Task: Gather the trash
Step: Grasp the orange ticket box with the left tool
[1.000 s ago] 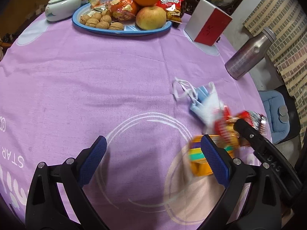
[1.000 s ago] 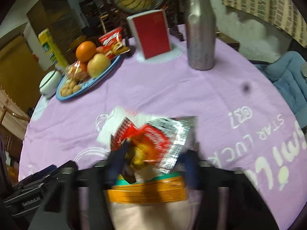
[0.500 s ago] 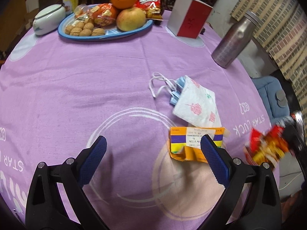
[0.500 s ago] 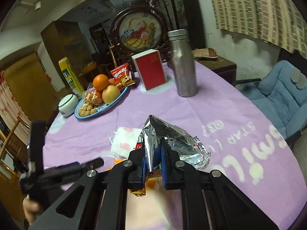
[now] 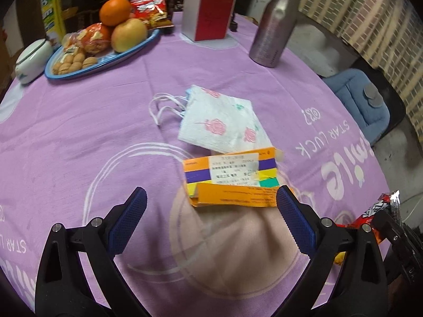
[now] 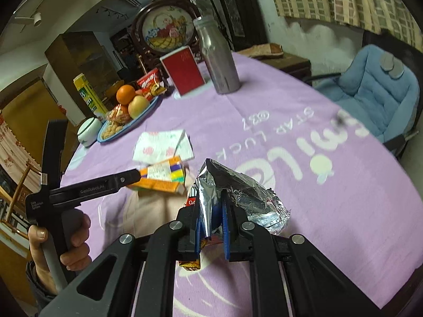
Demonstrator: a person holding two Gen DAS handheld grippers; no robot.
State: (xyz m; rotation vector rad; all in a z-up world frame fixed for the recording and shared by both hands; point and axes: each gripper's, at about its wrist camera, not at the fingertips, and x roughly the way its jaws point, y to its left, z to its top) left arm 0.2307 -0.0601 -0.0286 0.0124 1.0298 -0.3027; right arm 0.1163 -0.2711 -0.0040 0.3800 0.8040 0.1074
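The jaws of the right gripper (image 6: 211, 227) are pinched tight on a shiny snack wrapper (image 6: 238, 192), silver inside and red outside. The wrapper is held up above the purple cloth of the bench (image 6: 304, 158), near its edge. The jaws of the left gripper (image 5: 211, 222) stand wide open with nothing between them. They hang just above an orange paper box (image 5: 230, 182) that lies flat on the cloth. A white napkin (image 5: 219, 121) with pink roses lies right behind the box and touches it. White mask strings (image 5: 164, 108) stick out from under the napkin. Farther back stand 1 silver bottle (image 5: 275, 23), 1 red and white box (image 5: 208, 13) and a blue plate (image 5: 100, 60) of fruit and nuts. A hand (image 6: 63, 240) holds the left gripper's handle.
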